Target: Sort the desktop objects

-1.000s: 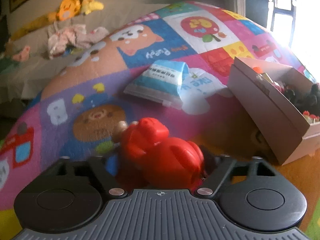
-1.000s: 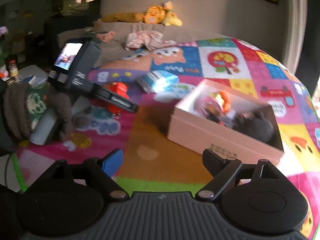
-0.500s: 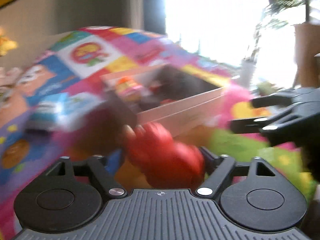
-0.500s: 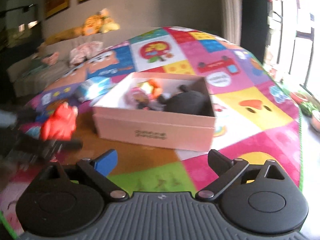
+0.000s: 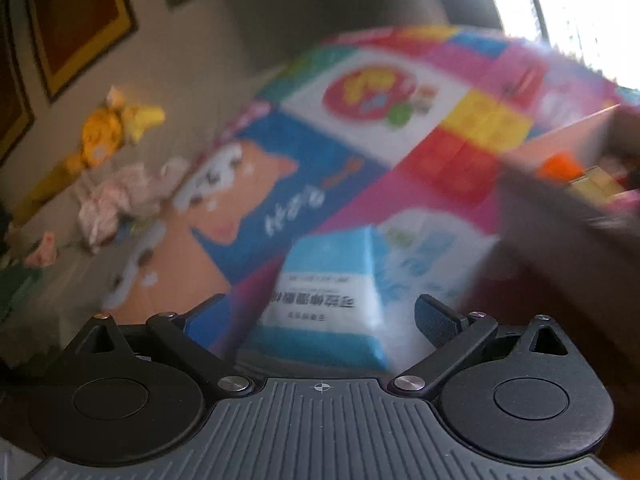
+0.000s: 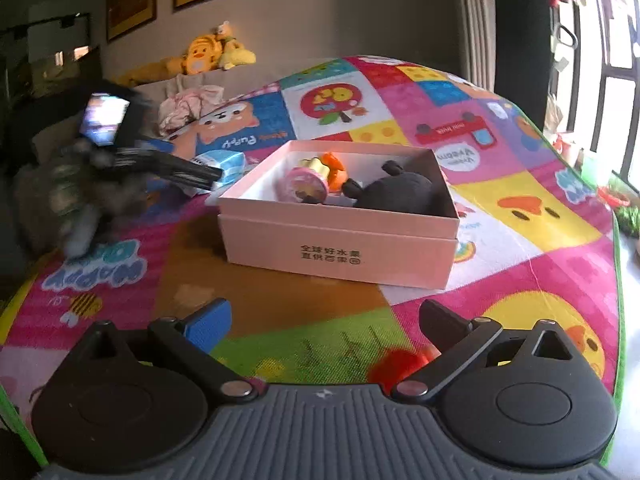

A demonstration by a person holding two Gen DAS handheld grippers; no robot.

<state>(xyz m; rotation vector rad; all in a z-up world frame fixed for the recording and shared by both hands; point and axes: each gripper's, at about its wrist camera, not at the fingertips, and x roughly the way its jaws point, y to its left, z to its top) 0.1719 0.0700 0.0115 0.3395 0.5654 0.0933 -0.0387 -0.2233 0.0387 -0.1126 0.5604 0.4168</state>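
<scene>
My left gripper is open and empty, just in front of a blue and white tissue pack lying on the colourful mat. The view is blurred. In the right wrist view the left gripper reaches to the tissue pack left of the pink box. The box holds a black plush, a pink round toy and an orange toy. My right gripper is open over the mat. A red toy lies on the mat just inside its right finger, blurred.
The pink box corner shows at the right of the left wrist view. A sofa at the back carries a yellow plush and a heap of pale cloth. Windows are on the right.
My left gripper has let go of the red toy, opened, and swung back left to the tissue pack. The red toy now lies by my right gripper, which stays open near the box.
</scene>
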